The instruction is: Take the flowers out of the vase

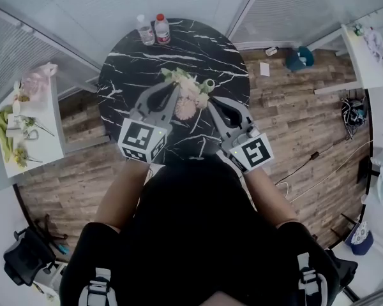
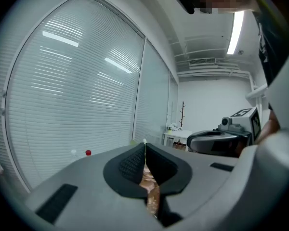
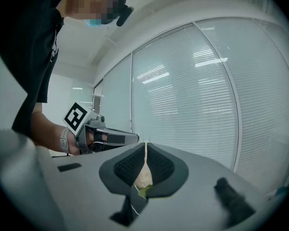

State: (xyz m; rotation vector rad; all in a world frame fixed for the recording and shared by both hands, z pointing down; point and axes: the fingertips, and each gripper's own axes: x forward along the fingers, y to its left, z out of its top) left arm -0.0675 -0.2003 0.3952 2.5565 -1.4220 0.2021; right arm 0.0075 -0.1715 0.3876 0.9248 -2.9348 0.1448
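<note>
**Drawing the flowers out of the vase**

**Step in hand (judged):** both claws grip the bunch for the lift.

The flowers sit at the centre of the head view, over the middle of the round black counter and between the two claw tips.

- **Left claw**: clamped on a pinkish-brown part of the bunch. In the left gripper view that part is pinched between the pads.
- **Right claw**: clamped on a pale petal with green at its base, as the right gripper view shows.

**Method:**
1. Raise both claws together at one rate, straight up along the line of the stems.
2. Do not spread the claws apart. Both holds appear to be on soft bloom material, which will likely tear or slip under side load.
3. Watch for the vase rising or tipping with the stems. If it does, pause the lift.

**Containers:**
- **Vase:** cannot be made out, because the bunch covers its place.
- **Bottles:** two bottles stand upright side by side at the counter's upper edge, well apart from the bunch. One has a red cap and one a clear cap. Their contents cannot be told.
</note>
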